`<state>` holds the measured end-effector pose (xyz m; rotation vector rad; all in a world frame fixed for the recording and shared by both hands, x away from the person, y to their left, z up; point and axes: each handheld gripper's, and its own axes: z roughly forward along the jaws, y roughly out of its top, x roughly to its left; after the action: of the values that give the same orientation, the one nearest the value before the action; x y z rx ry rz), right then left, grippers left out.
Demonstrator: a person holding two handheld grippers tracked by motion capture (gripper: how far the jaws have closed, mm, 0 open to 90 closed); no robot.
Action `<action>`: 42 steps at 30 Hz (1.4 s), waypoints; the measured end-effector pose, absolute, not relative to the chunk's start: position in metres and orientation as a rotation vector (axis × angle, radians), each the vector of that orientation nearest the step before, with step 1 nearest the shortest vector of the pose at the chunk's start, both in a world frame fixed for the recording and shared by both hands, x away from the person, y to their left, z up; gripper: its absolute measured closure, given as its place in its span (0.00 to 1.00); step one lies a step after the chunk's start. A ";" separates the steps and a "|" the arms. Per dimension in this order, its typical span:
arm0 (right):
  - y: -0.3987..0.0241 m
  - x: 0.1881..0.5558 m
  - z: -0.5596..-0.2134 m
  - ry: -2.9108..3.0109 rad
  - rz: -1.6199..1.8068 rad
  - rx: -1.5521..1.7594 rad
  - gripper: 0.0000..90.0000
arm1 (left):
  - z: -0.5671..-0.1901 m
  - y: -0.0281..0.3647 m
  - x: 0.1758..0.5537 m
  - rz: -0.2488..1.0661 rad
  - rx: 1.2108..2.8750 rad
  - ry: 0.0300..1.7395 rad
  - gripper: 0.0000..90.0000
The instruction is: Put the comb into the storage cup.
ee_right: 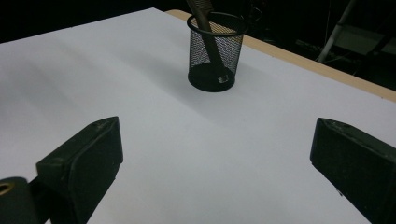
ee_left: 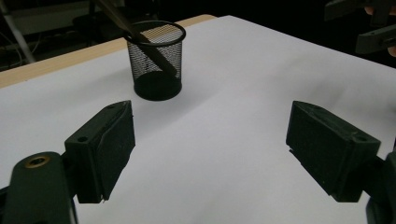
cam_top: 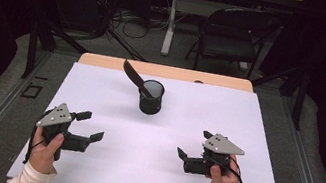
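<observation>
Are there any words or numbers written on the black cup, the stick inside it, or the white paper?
No text to read: there are no words, numbers or signs anywhere in these pictures.
Black wire-mesh cup: plain mesh, no label.
Dark flat stick leaning in the cup: no marking visible.
White sheet covering the table: blank.
Small pale spot at the cup's bottom in the right gripper view: too small to tell.

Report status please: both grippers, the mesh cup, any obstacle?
Left gripper open, empty. Right gripper open, empty. Mesh cup upright at the table's far middle, dark tool leaning inside. Nothing between grippers and cup.
</observation>
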<state>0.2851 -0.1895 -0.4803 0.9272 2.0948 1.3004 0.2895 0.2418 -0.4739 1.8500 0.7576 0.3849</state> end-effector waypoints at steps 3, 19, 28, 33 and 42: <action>-0.199 0.283 -0.484 2.080 1.311 0.966 0.03 | -0.476 0.248 0.287 0.399 1.822 0.770 0.17; -0.239 0.274 -0.502 1.981 1.255 1.084 0.03 | -0.499 0.275 0.286 0.418 1.720 0.886 0.17; -0.257 0.273 -0.508 1.935 1.245 1.138 0.03 | -0.511 0.287 0.289 0.465 1.710 0.921 0.17; -0.267 0.275 -0.515 1.908 1.202 1.148 0.03 | -0.519 0.291 0.293 0.469 1.707 0.942 0.17; -0.276 0.278 -0.521 1.888 1.195 1.189 0.03 | -0.526 0.293 0.294 0.489 1.720 0.946 0.17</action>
<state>0.2783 -0.2760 -0.5211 1.1889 1.8877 1.1947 0.2944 0.2931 -0.5258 1.7198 0.9459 0.4887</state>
